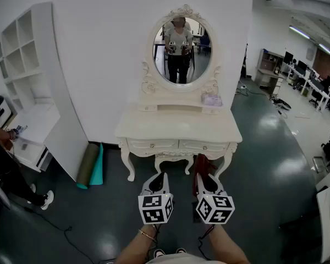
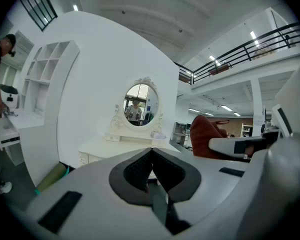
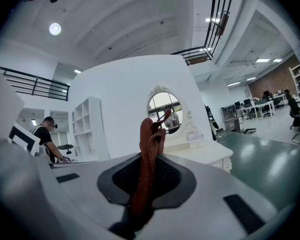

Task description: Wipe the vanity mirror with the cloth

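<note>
Far left in the head view, a white shelf unit (image 1: 27,76) stands vs. the wall, w/ rolled mats (image 1: 91,165) propped beside it. The left gripper (image 1: 159,177) hangs low in front of the vanity table (image 1: 179,130). Its own view shows the jaws together w/ nothing between them. At centre, the vanity mirror (image 1: 182,47) sits atop the table, well apart from both grippers. The right gripper (image 1: 204,179) is level w/ the left, jaws clamped on the red-brown cloth (image 3: 149,144), which sticks up past the tips.

The step in hand looks like the approach: cloth gripped, no wiping begun. The next move calls for stepping in and raising the right gripper so the cloth meets the glass, w/o knocking a small pale item (image 1: 211,99), possibly a tissue box, on the ledge under the mirror.

Only the head view gives the layout & the gap to the mirror; there the cloth is just a dark red patch. The right gripper view shows the clamp itself. The left gripper view shows the cloth bunched off to its right.
</note>
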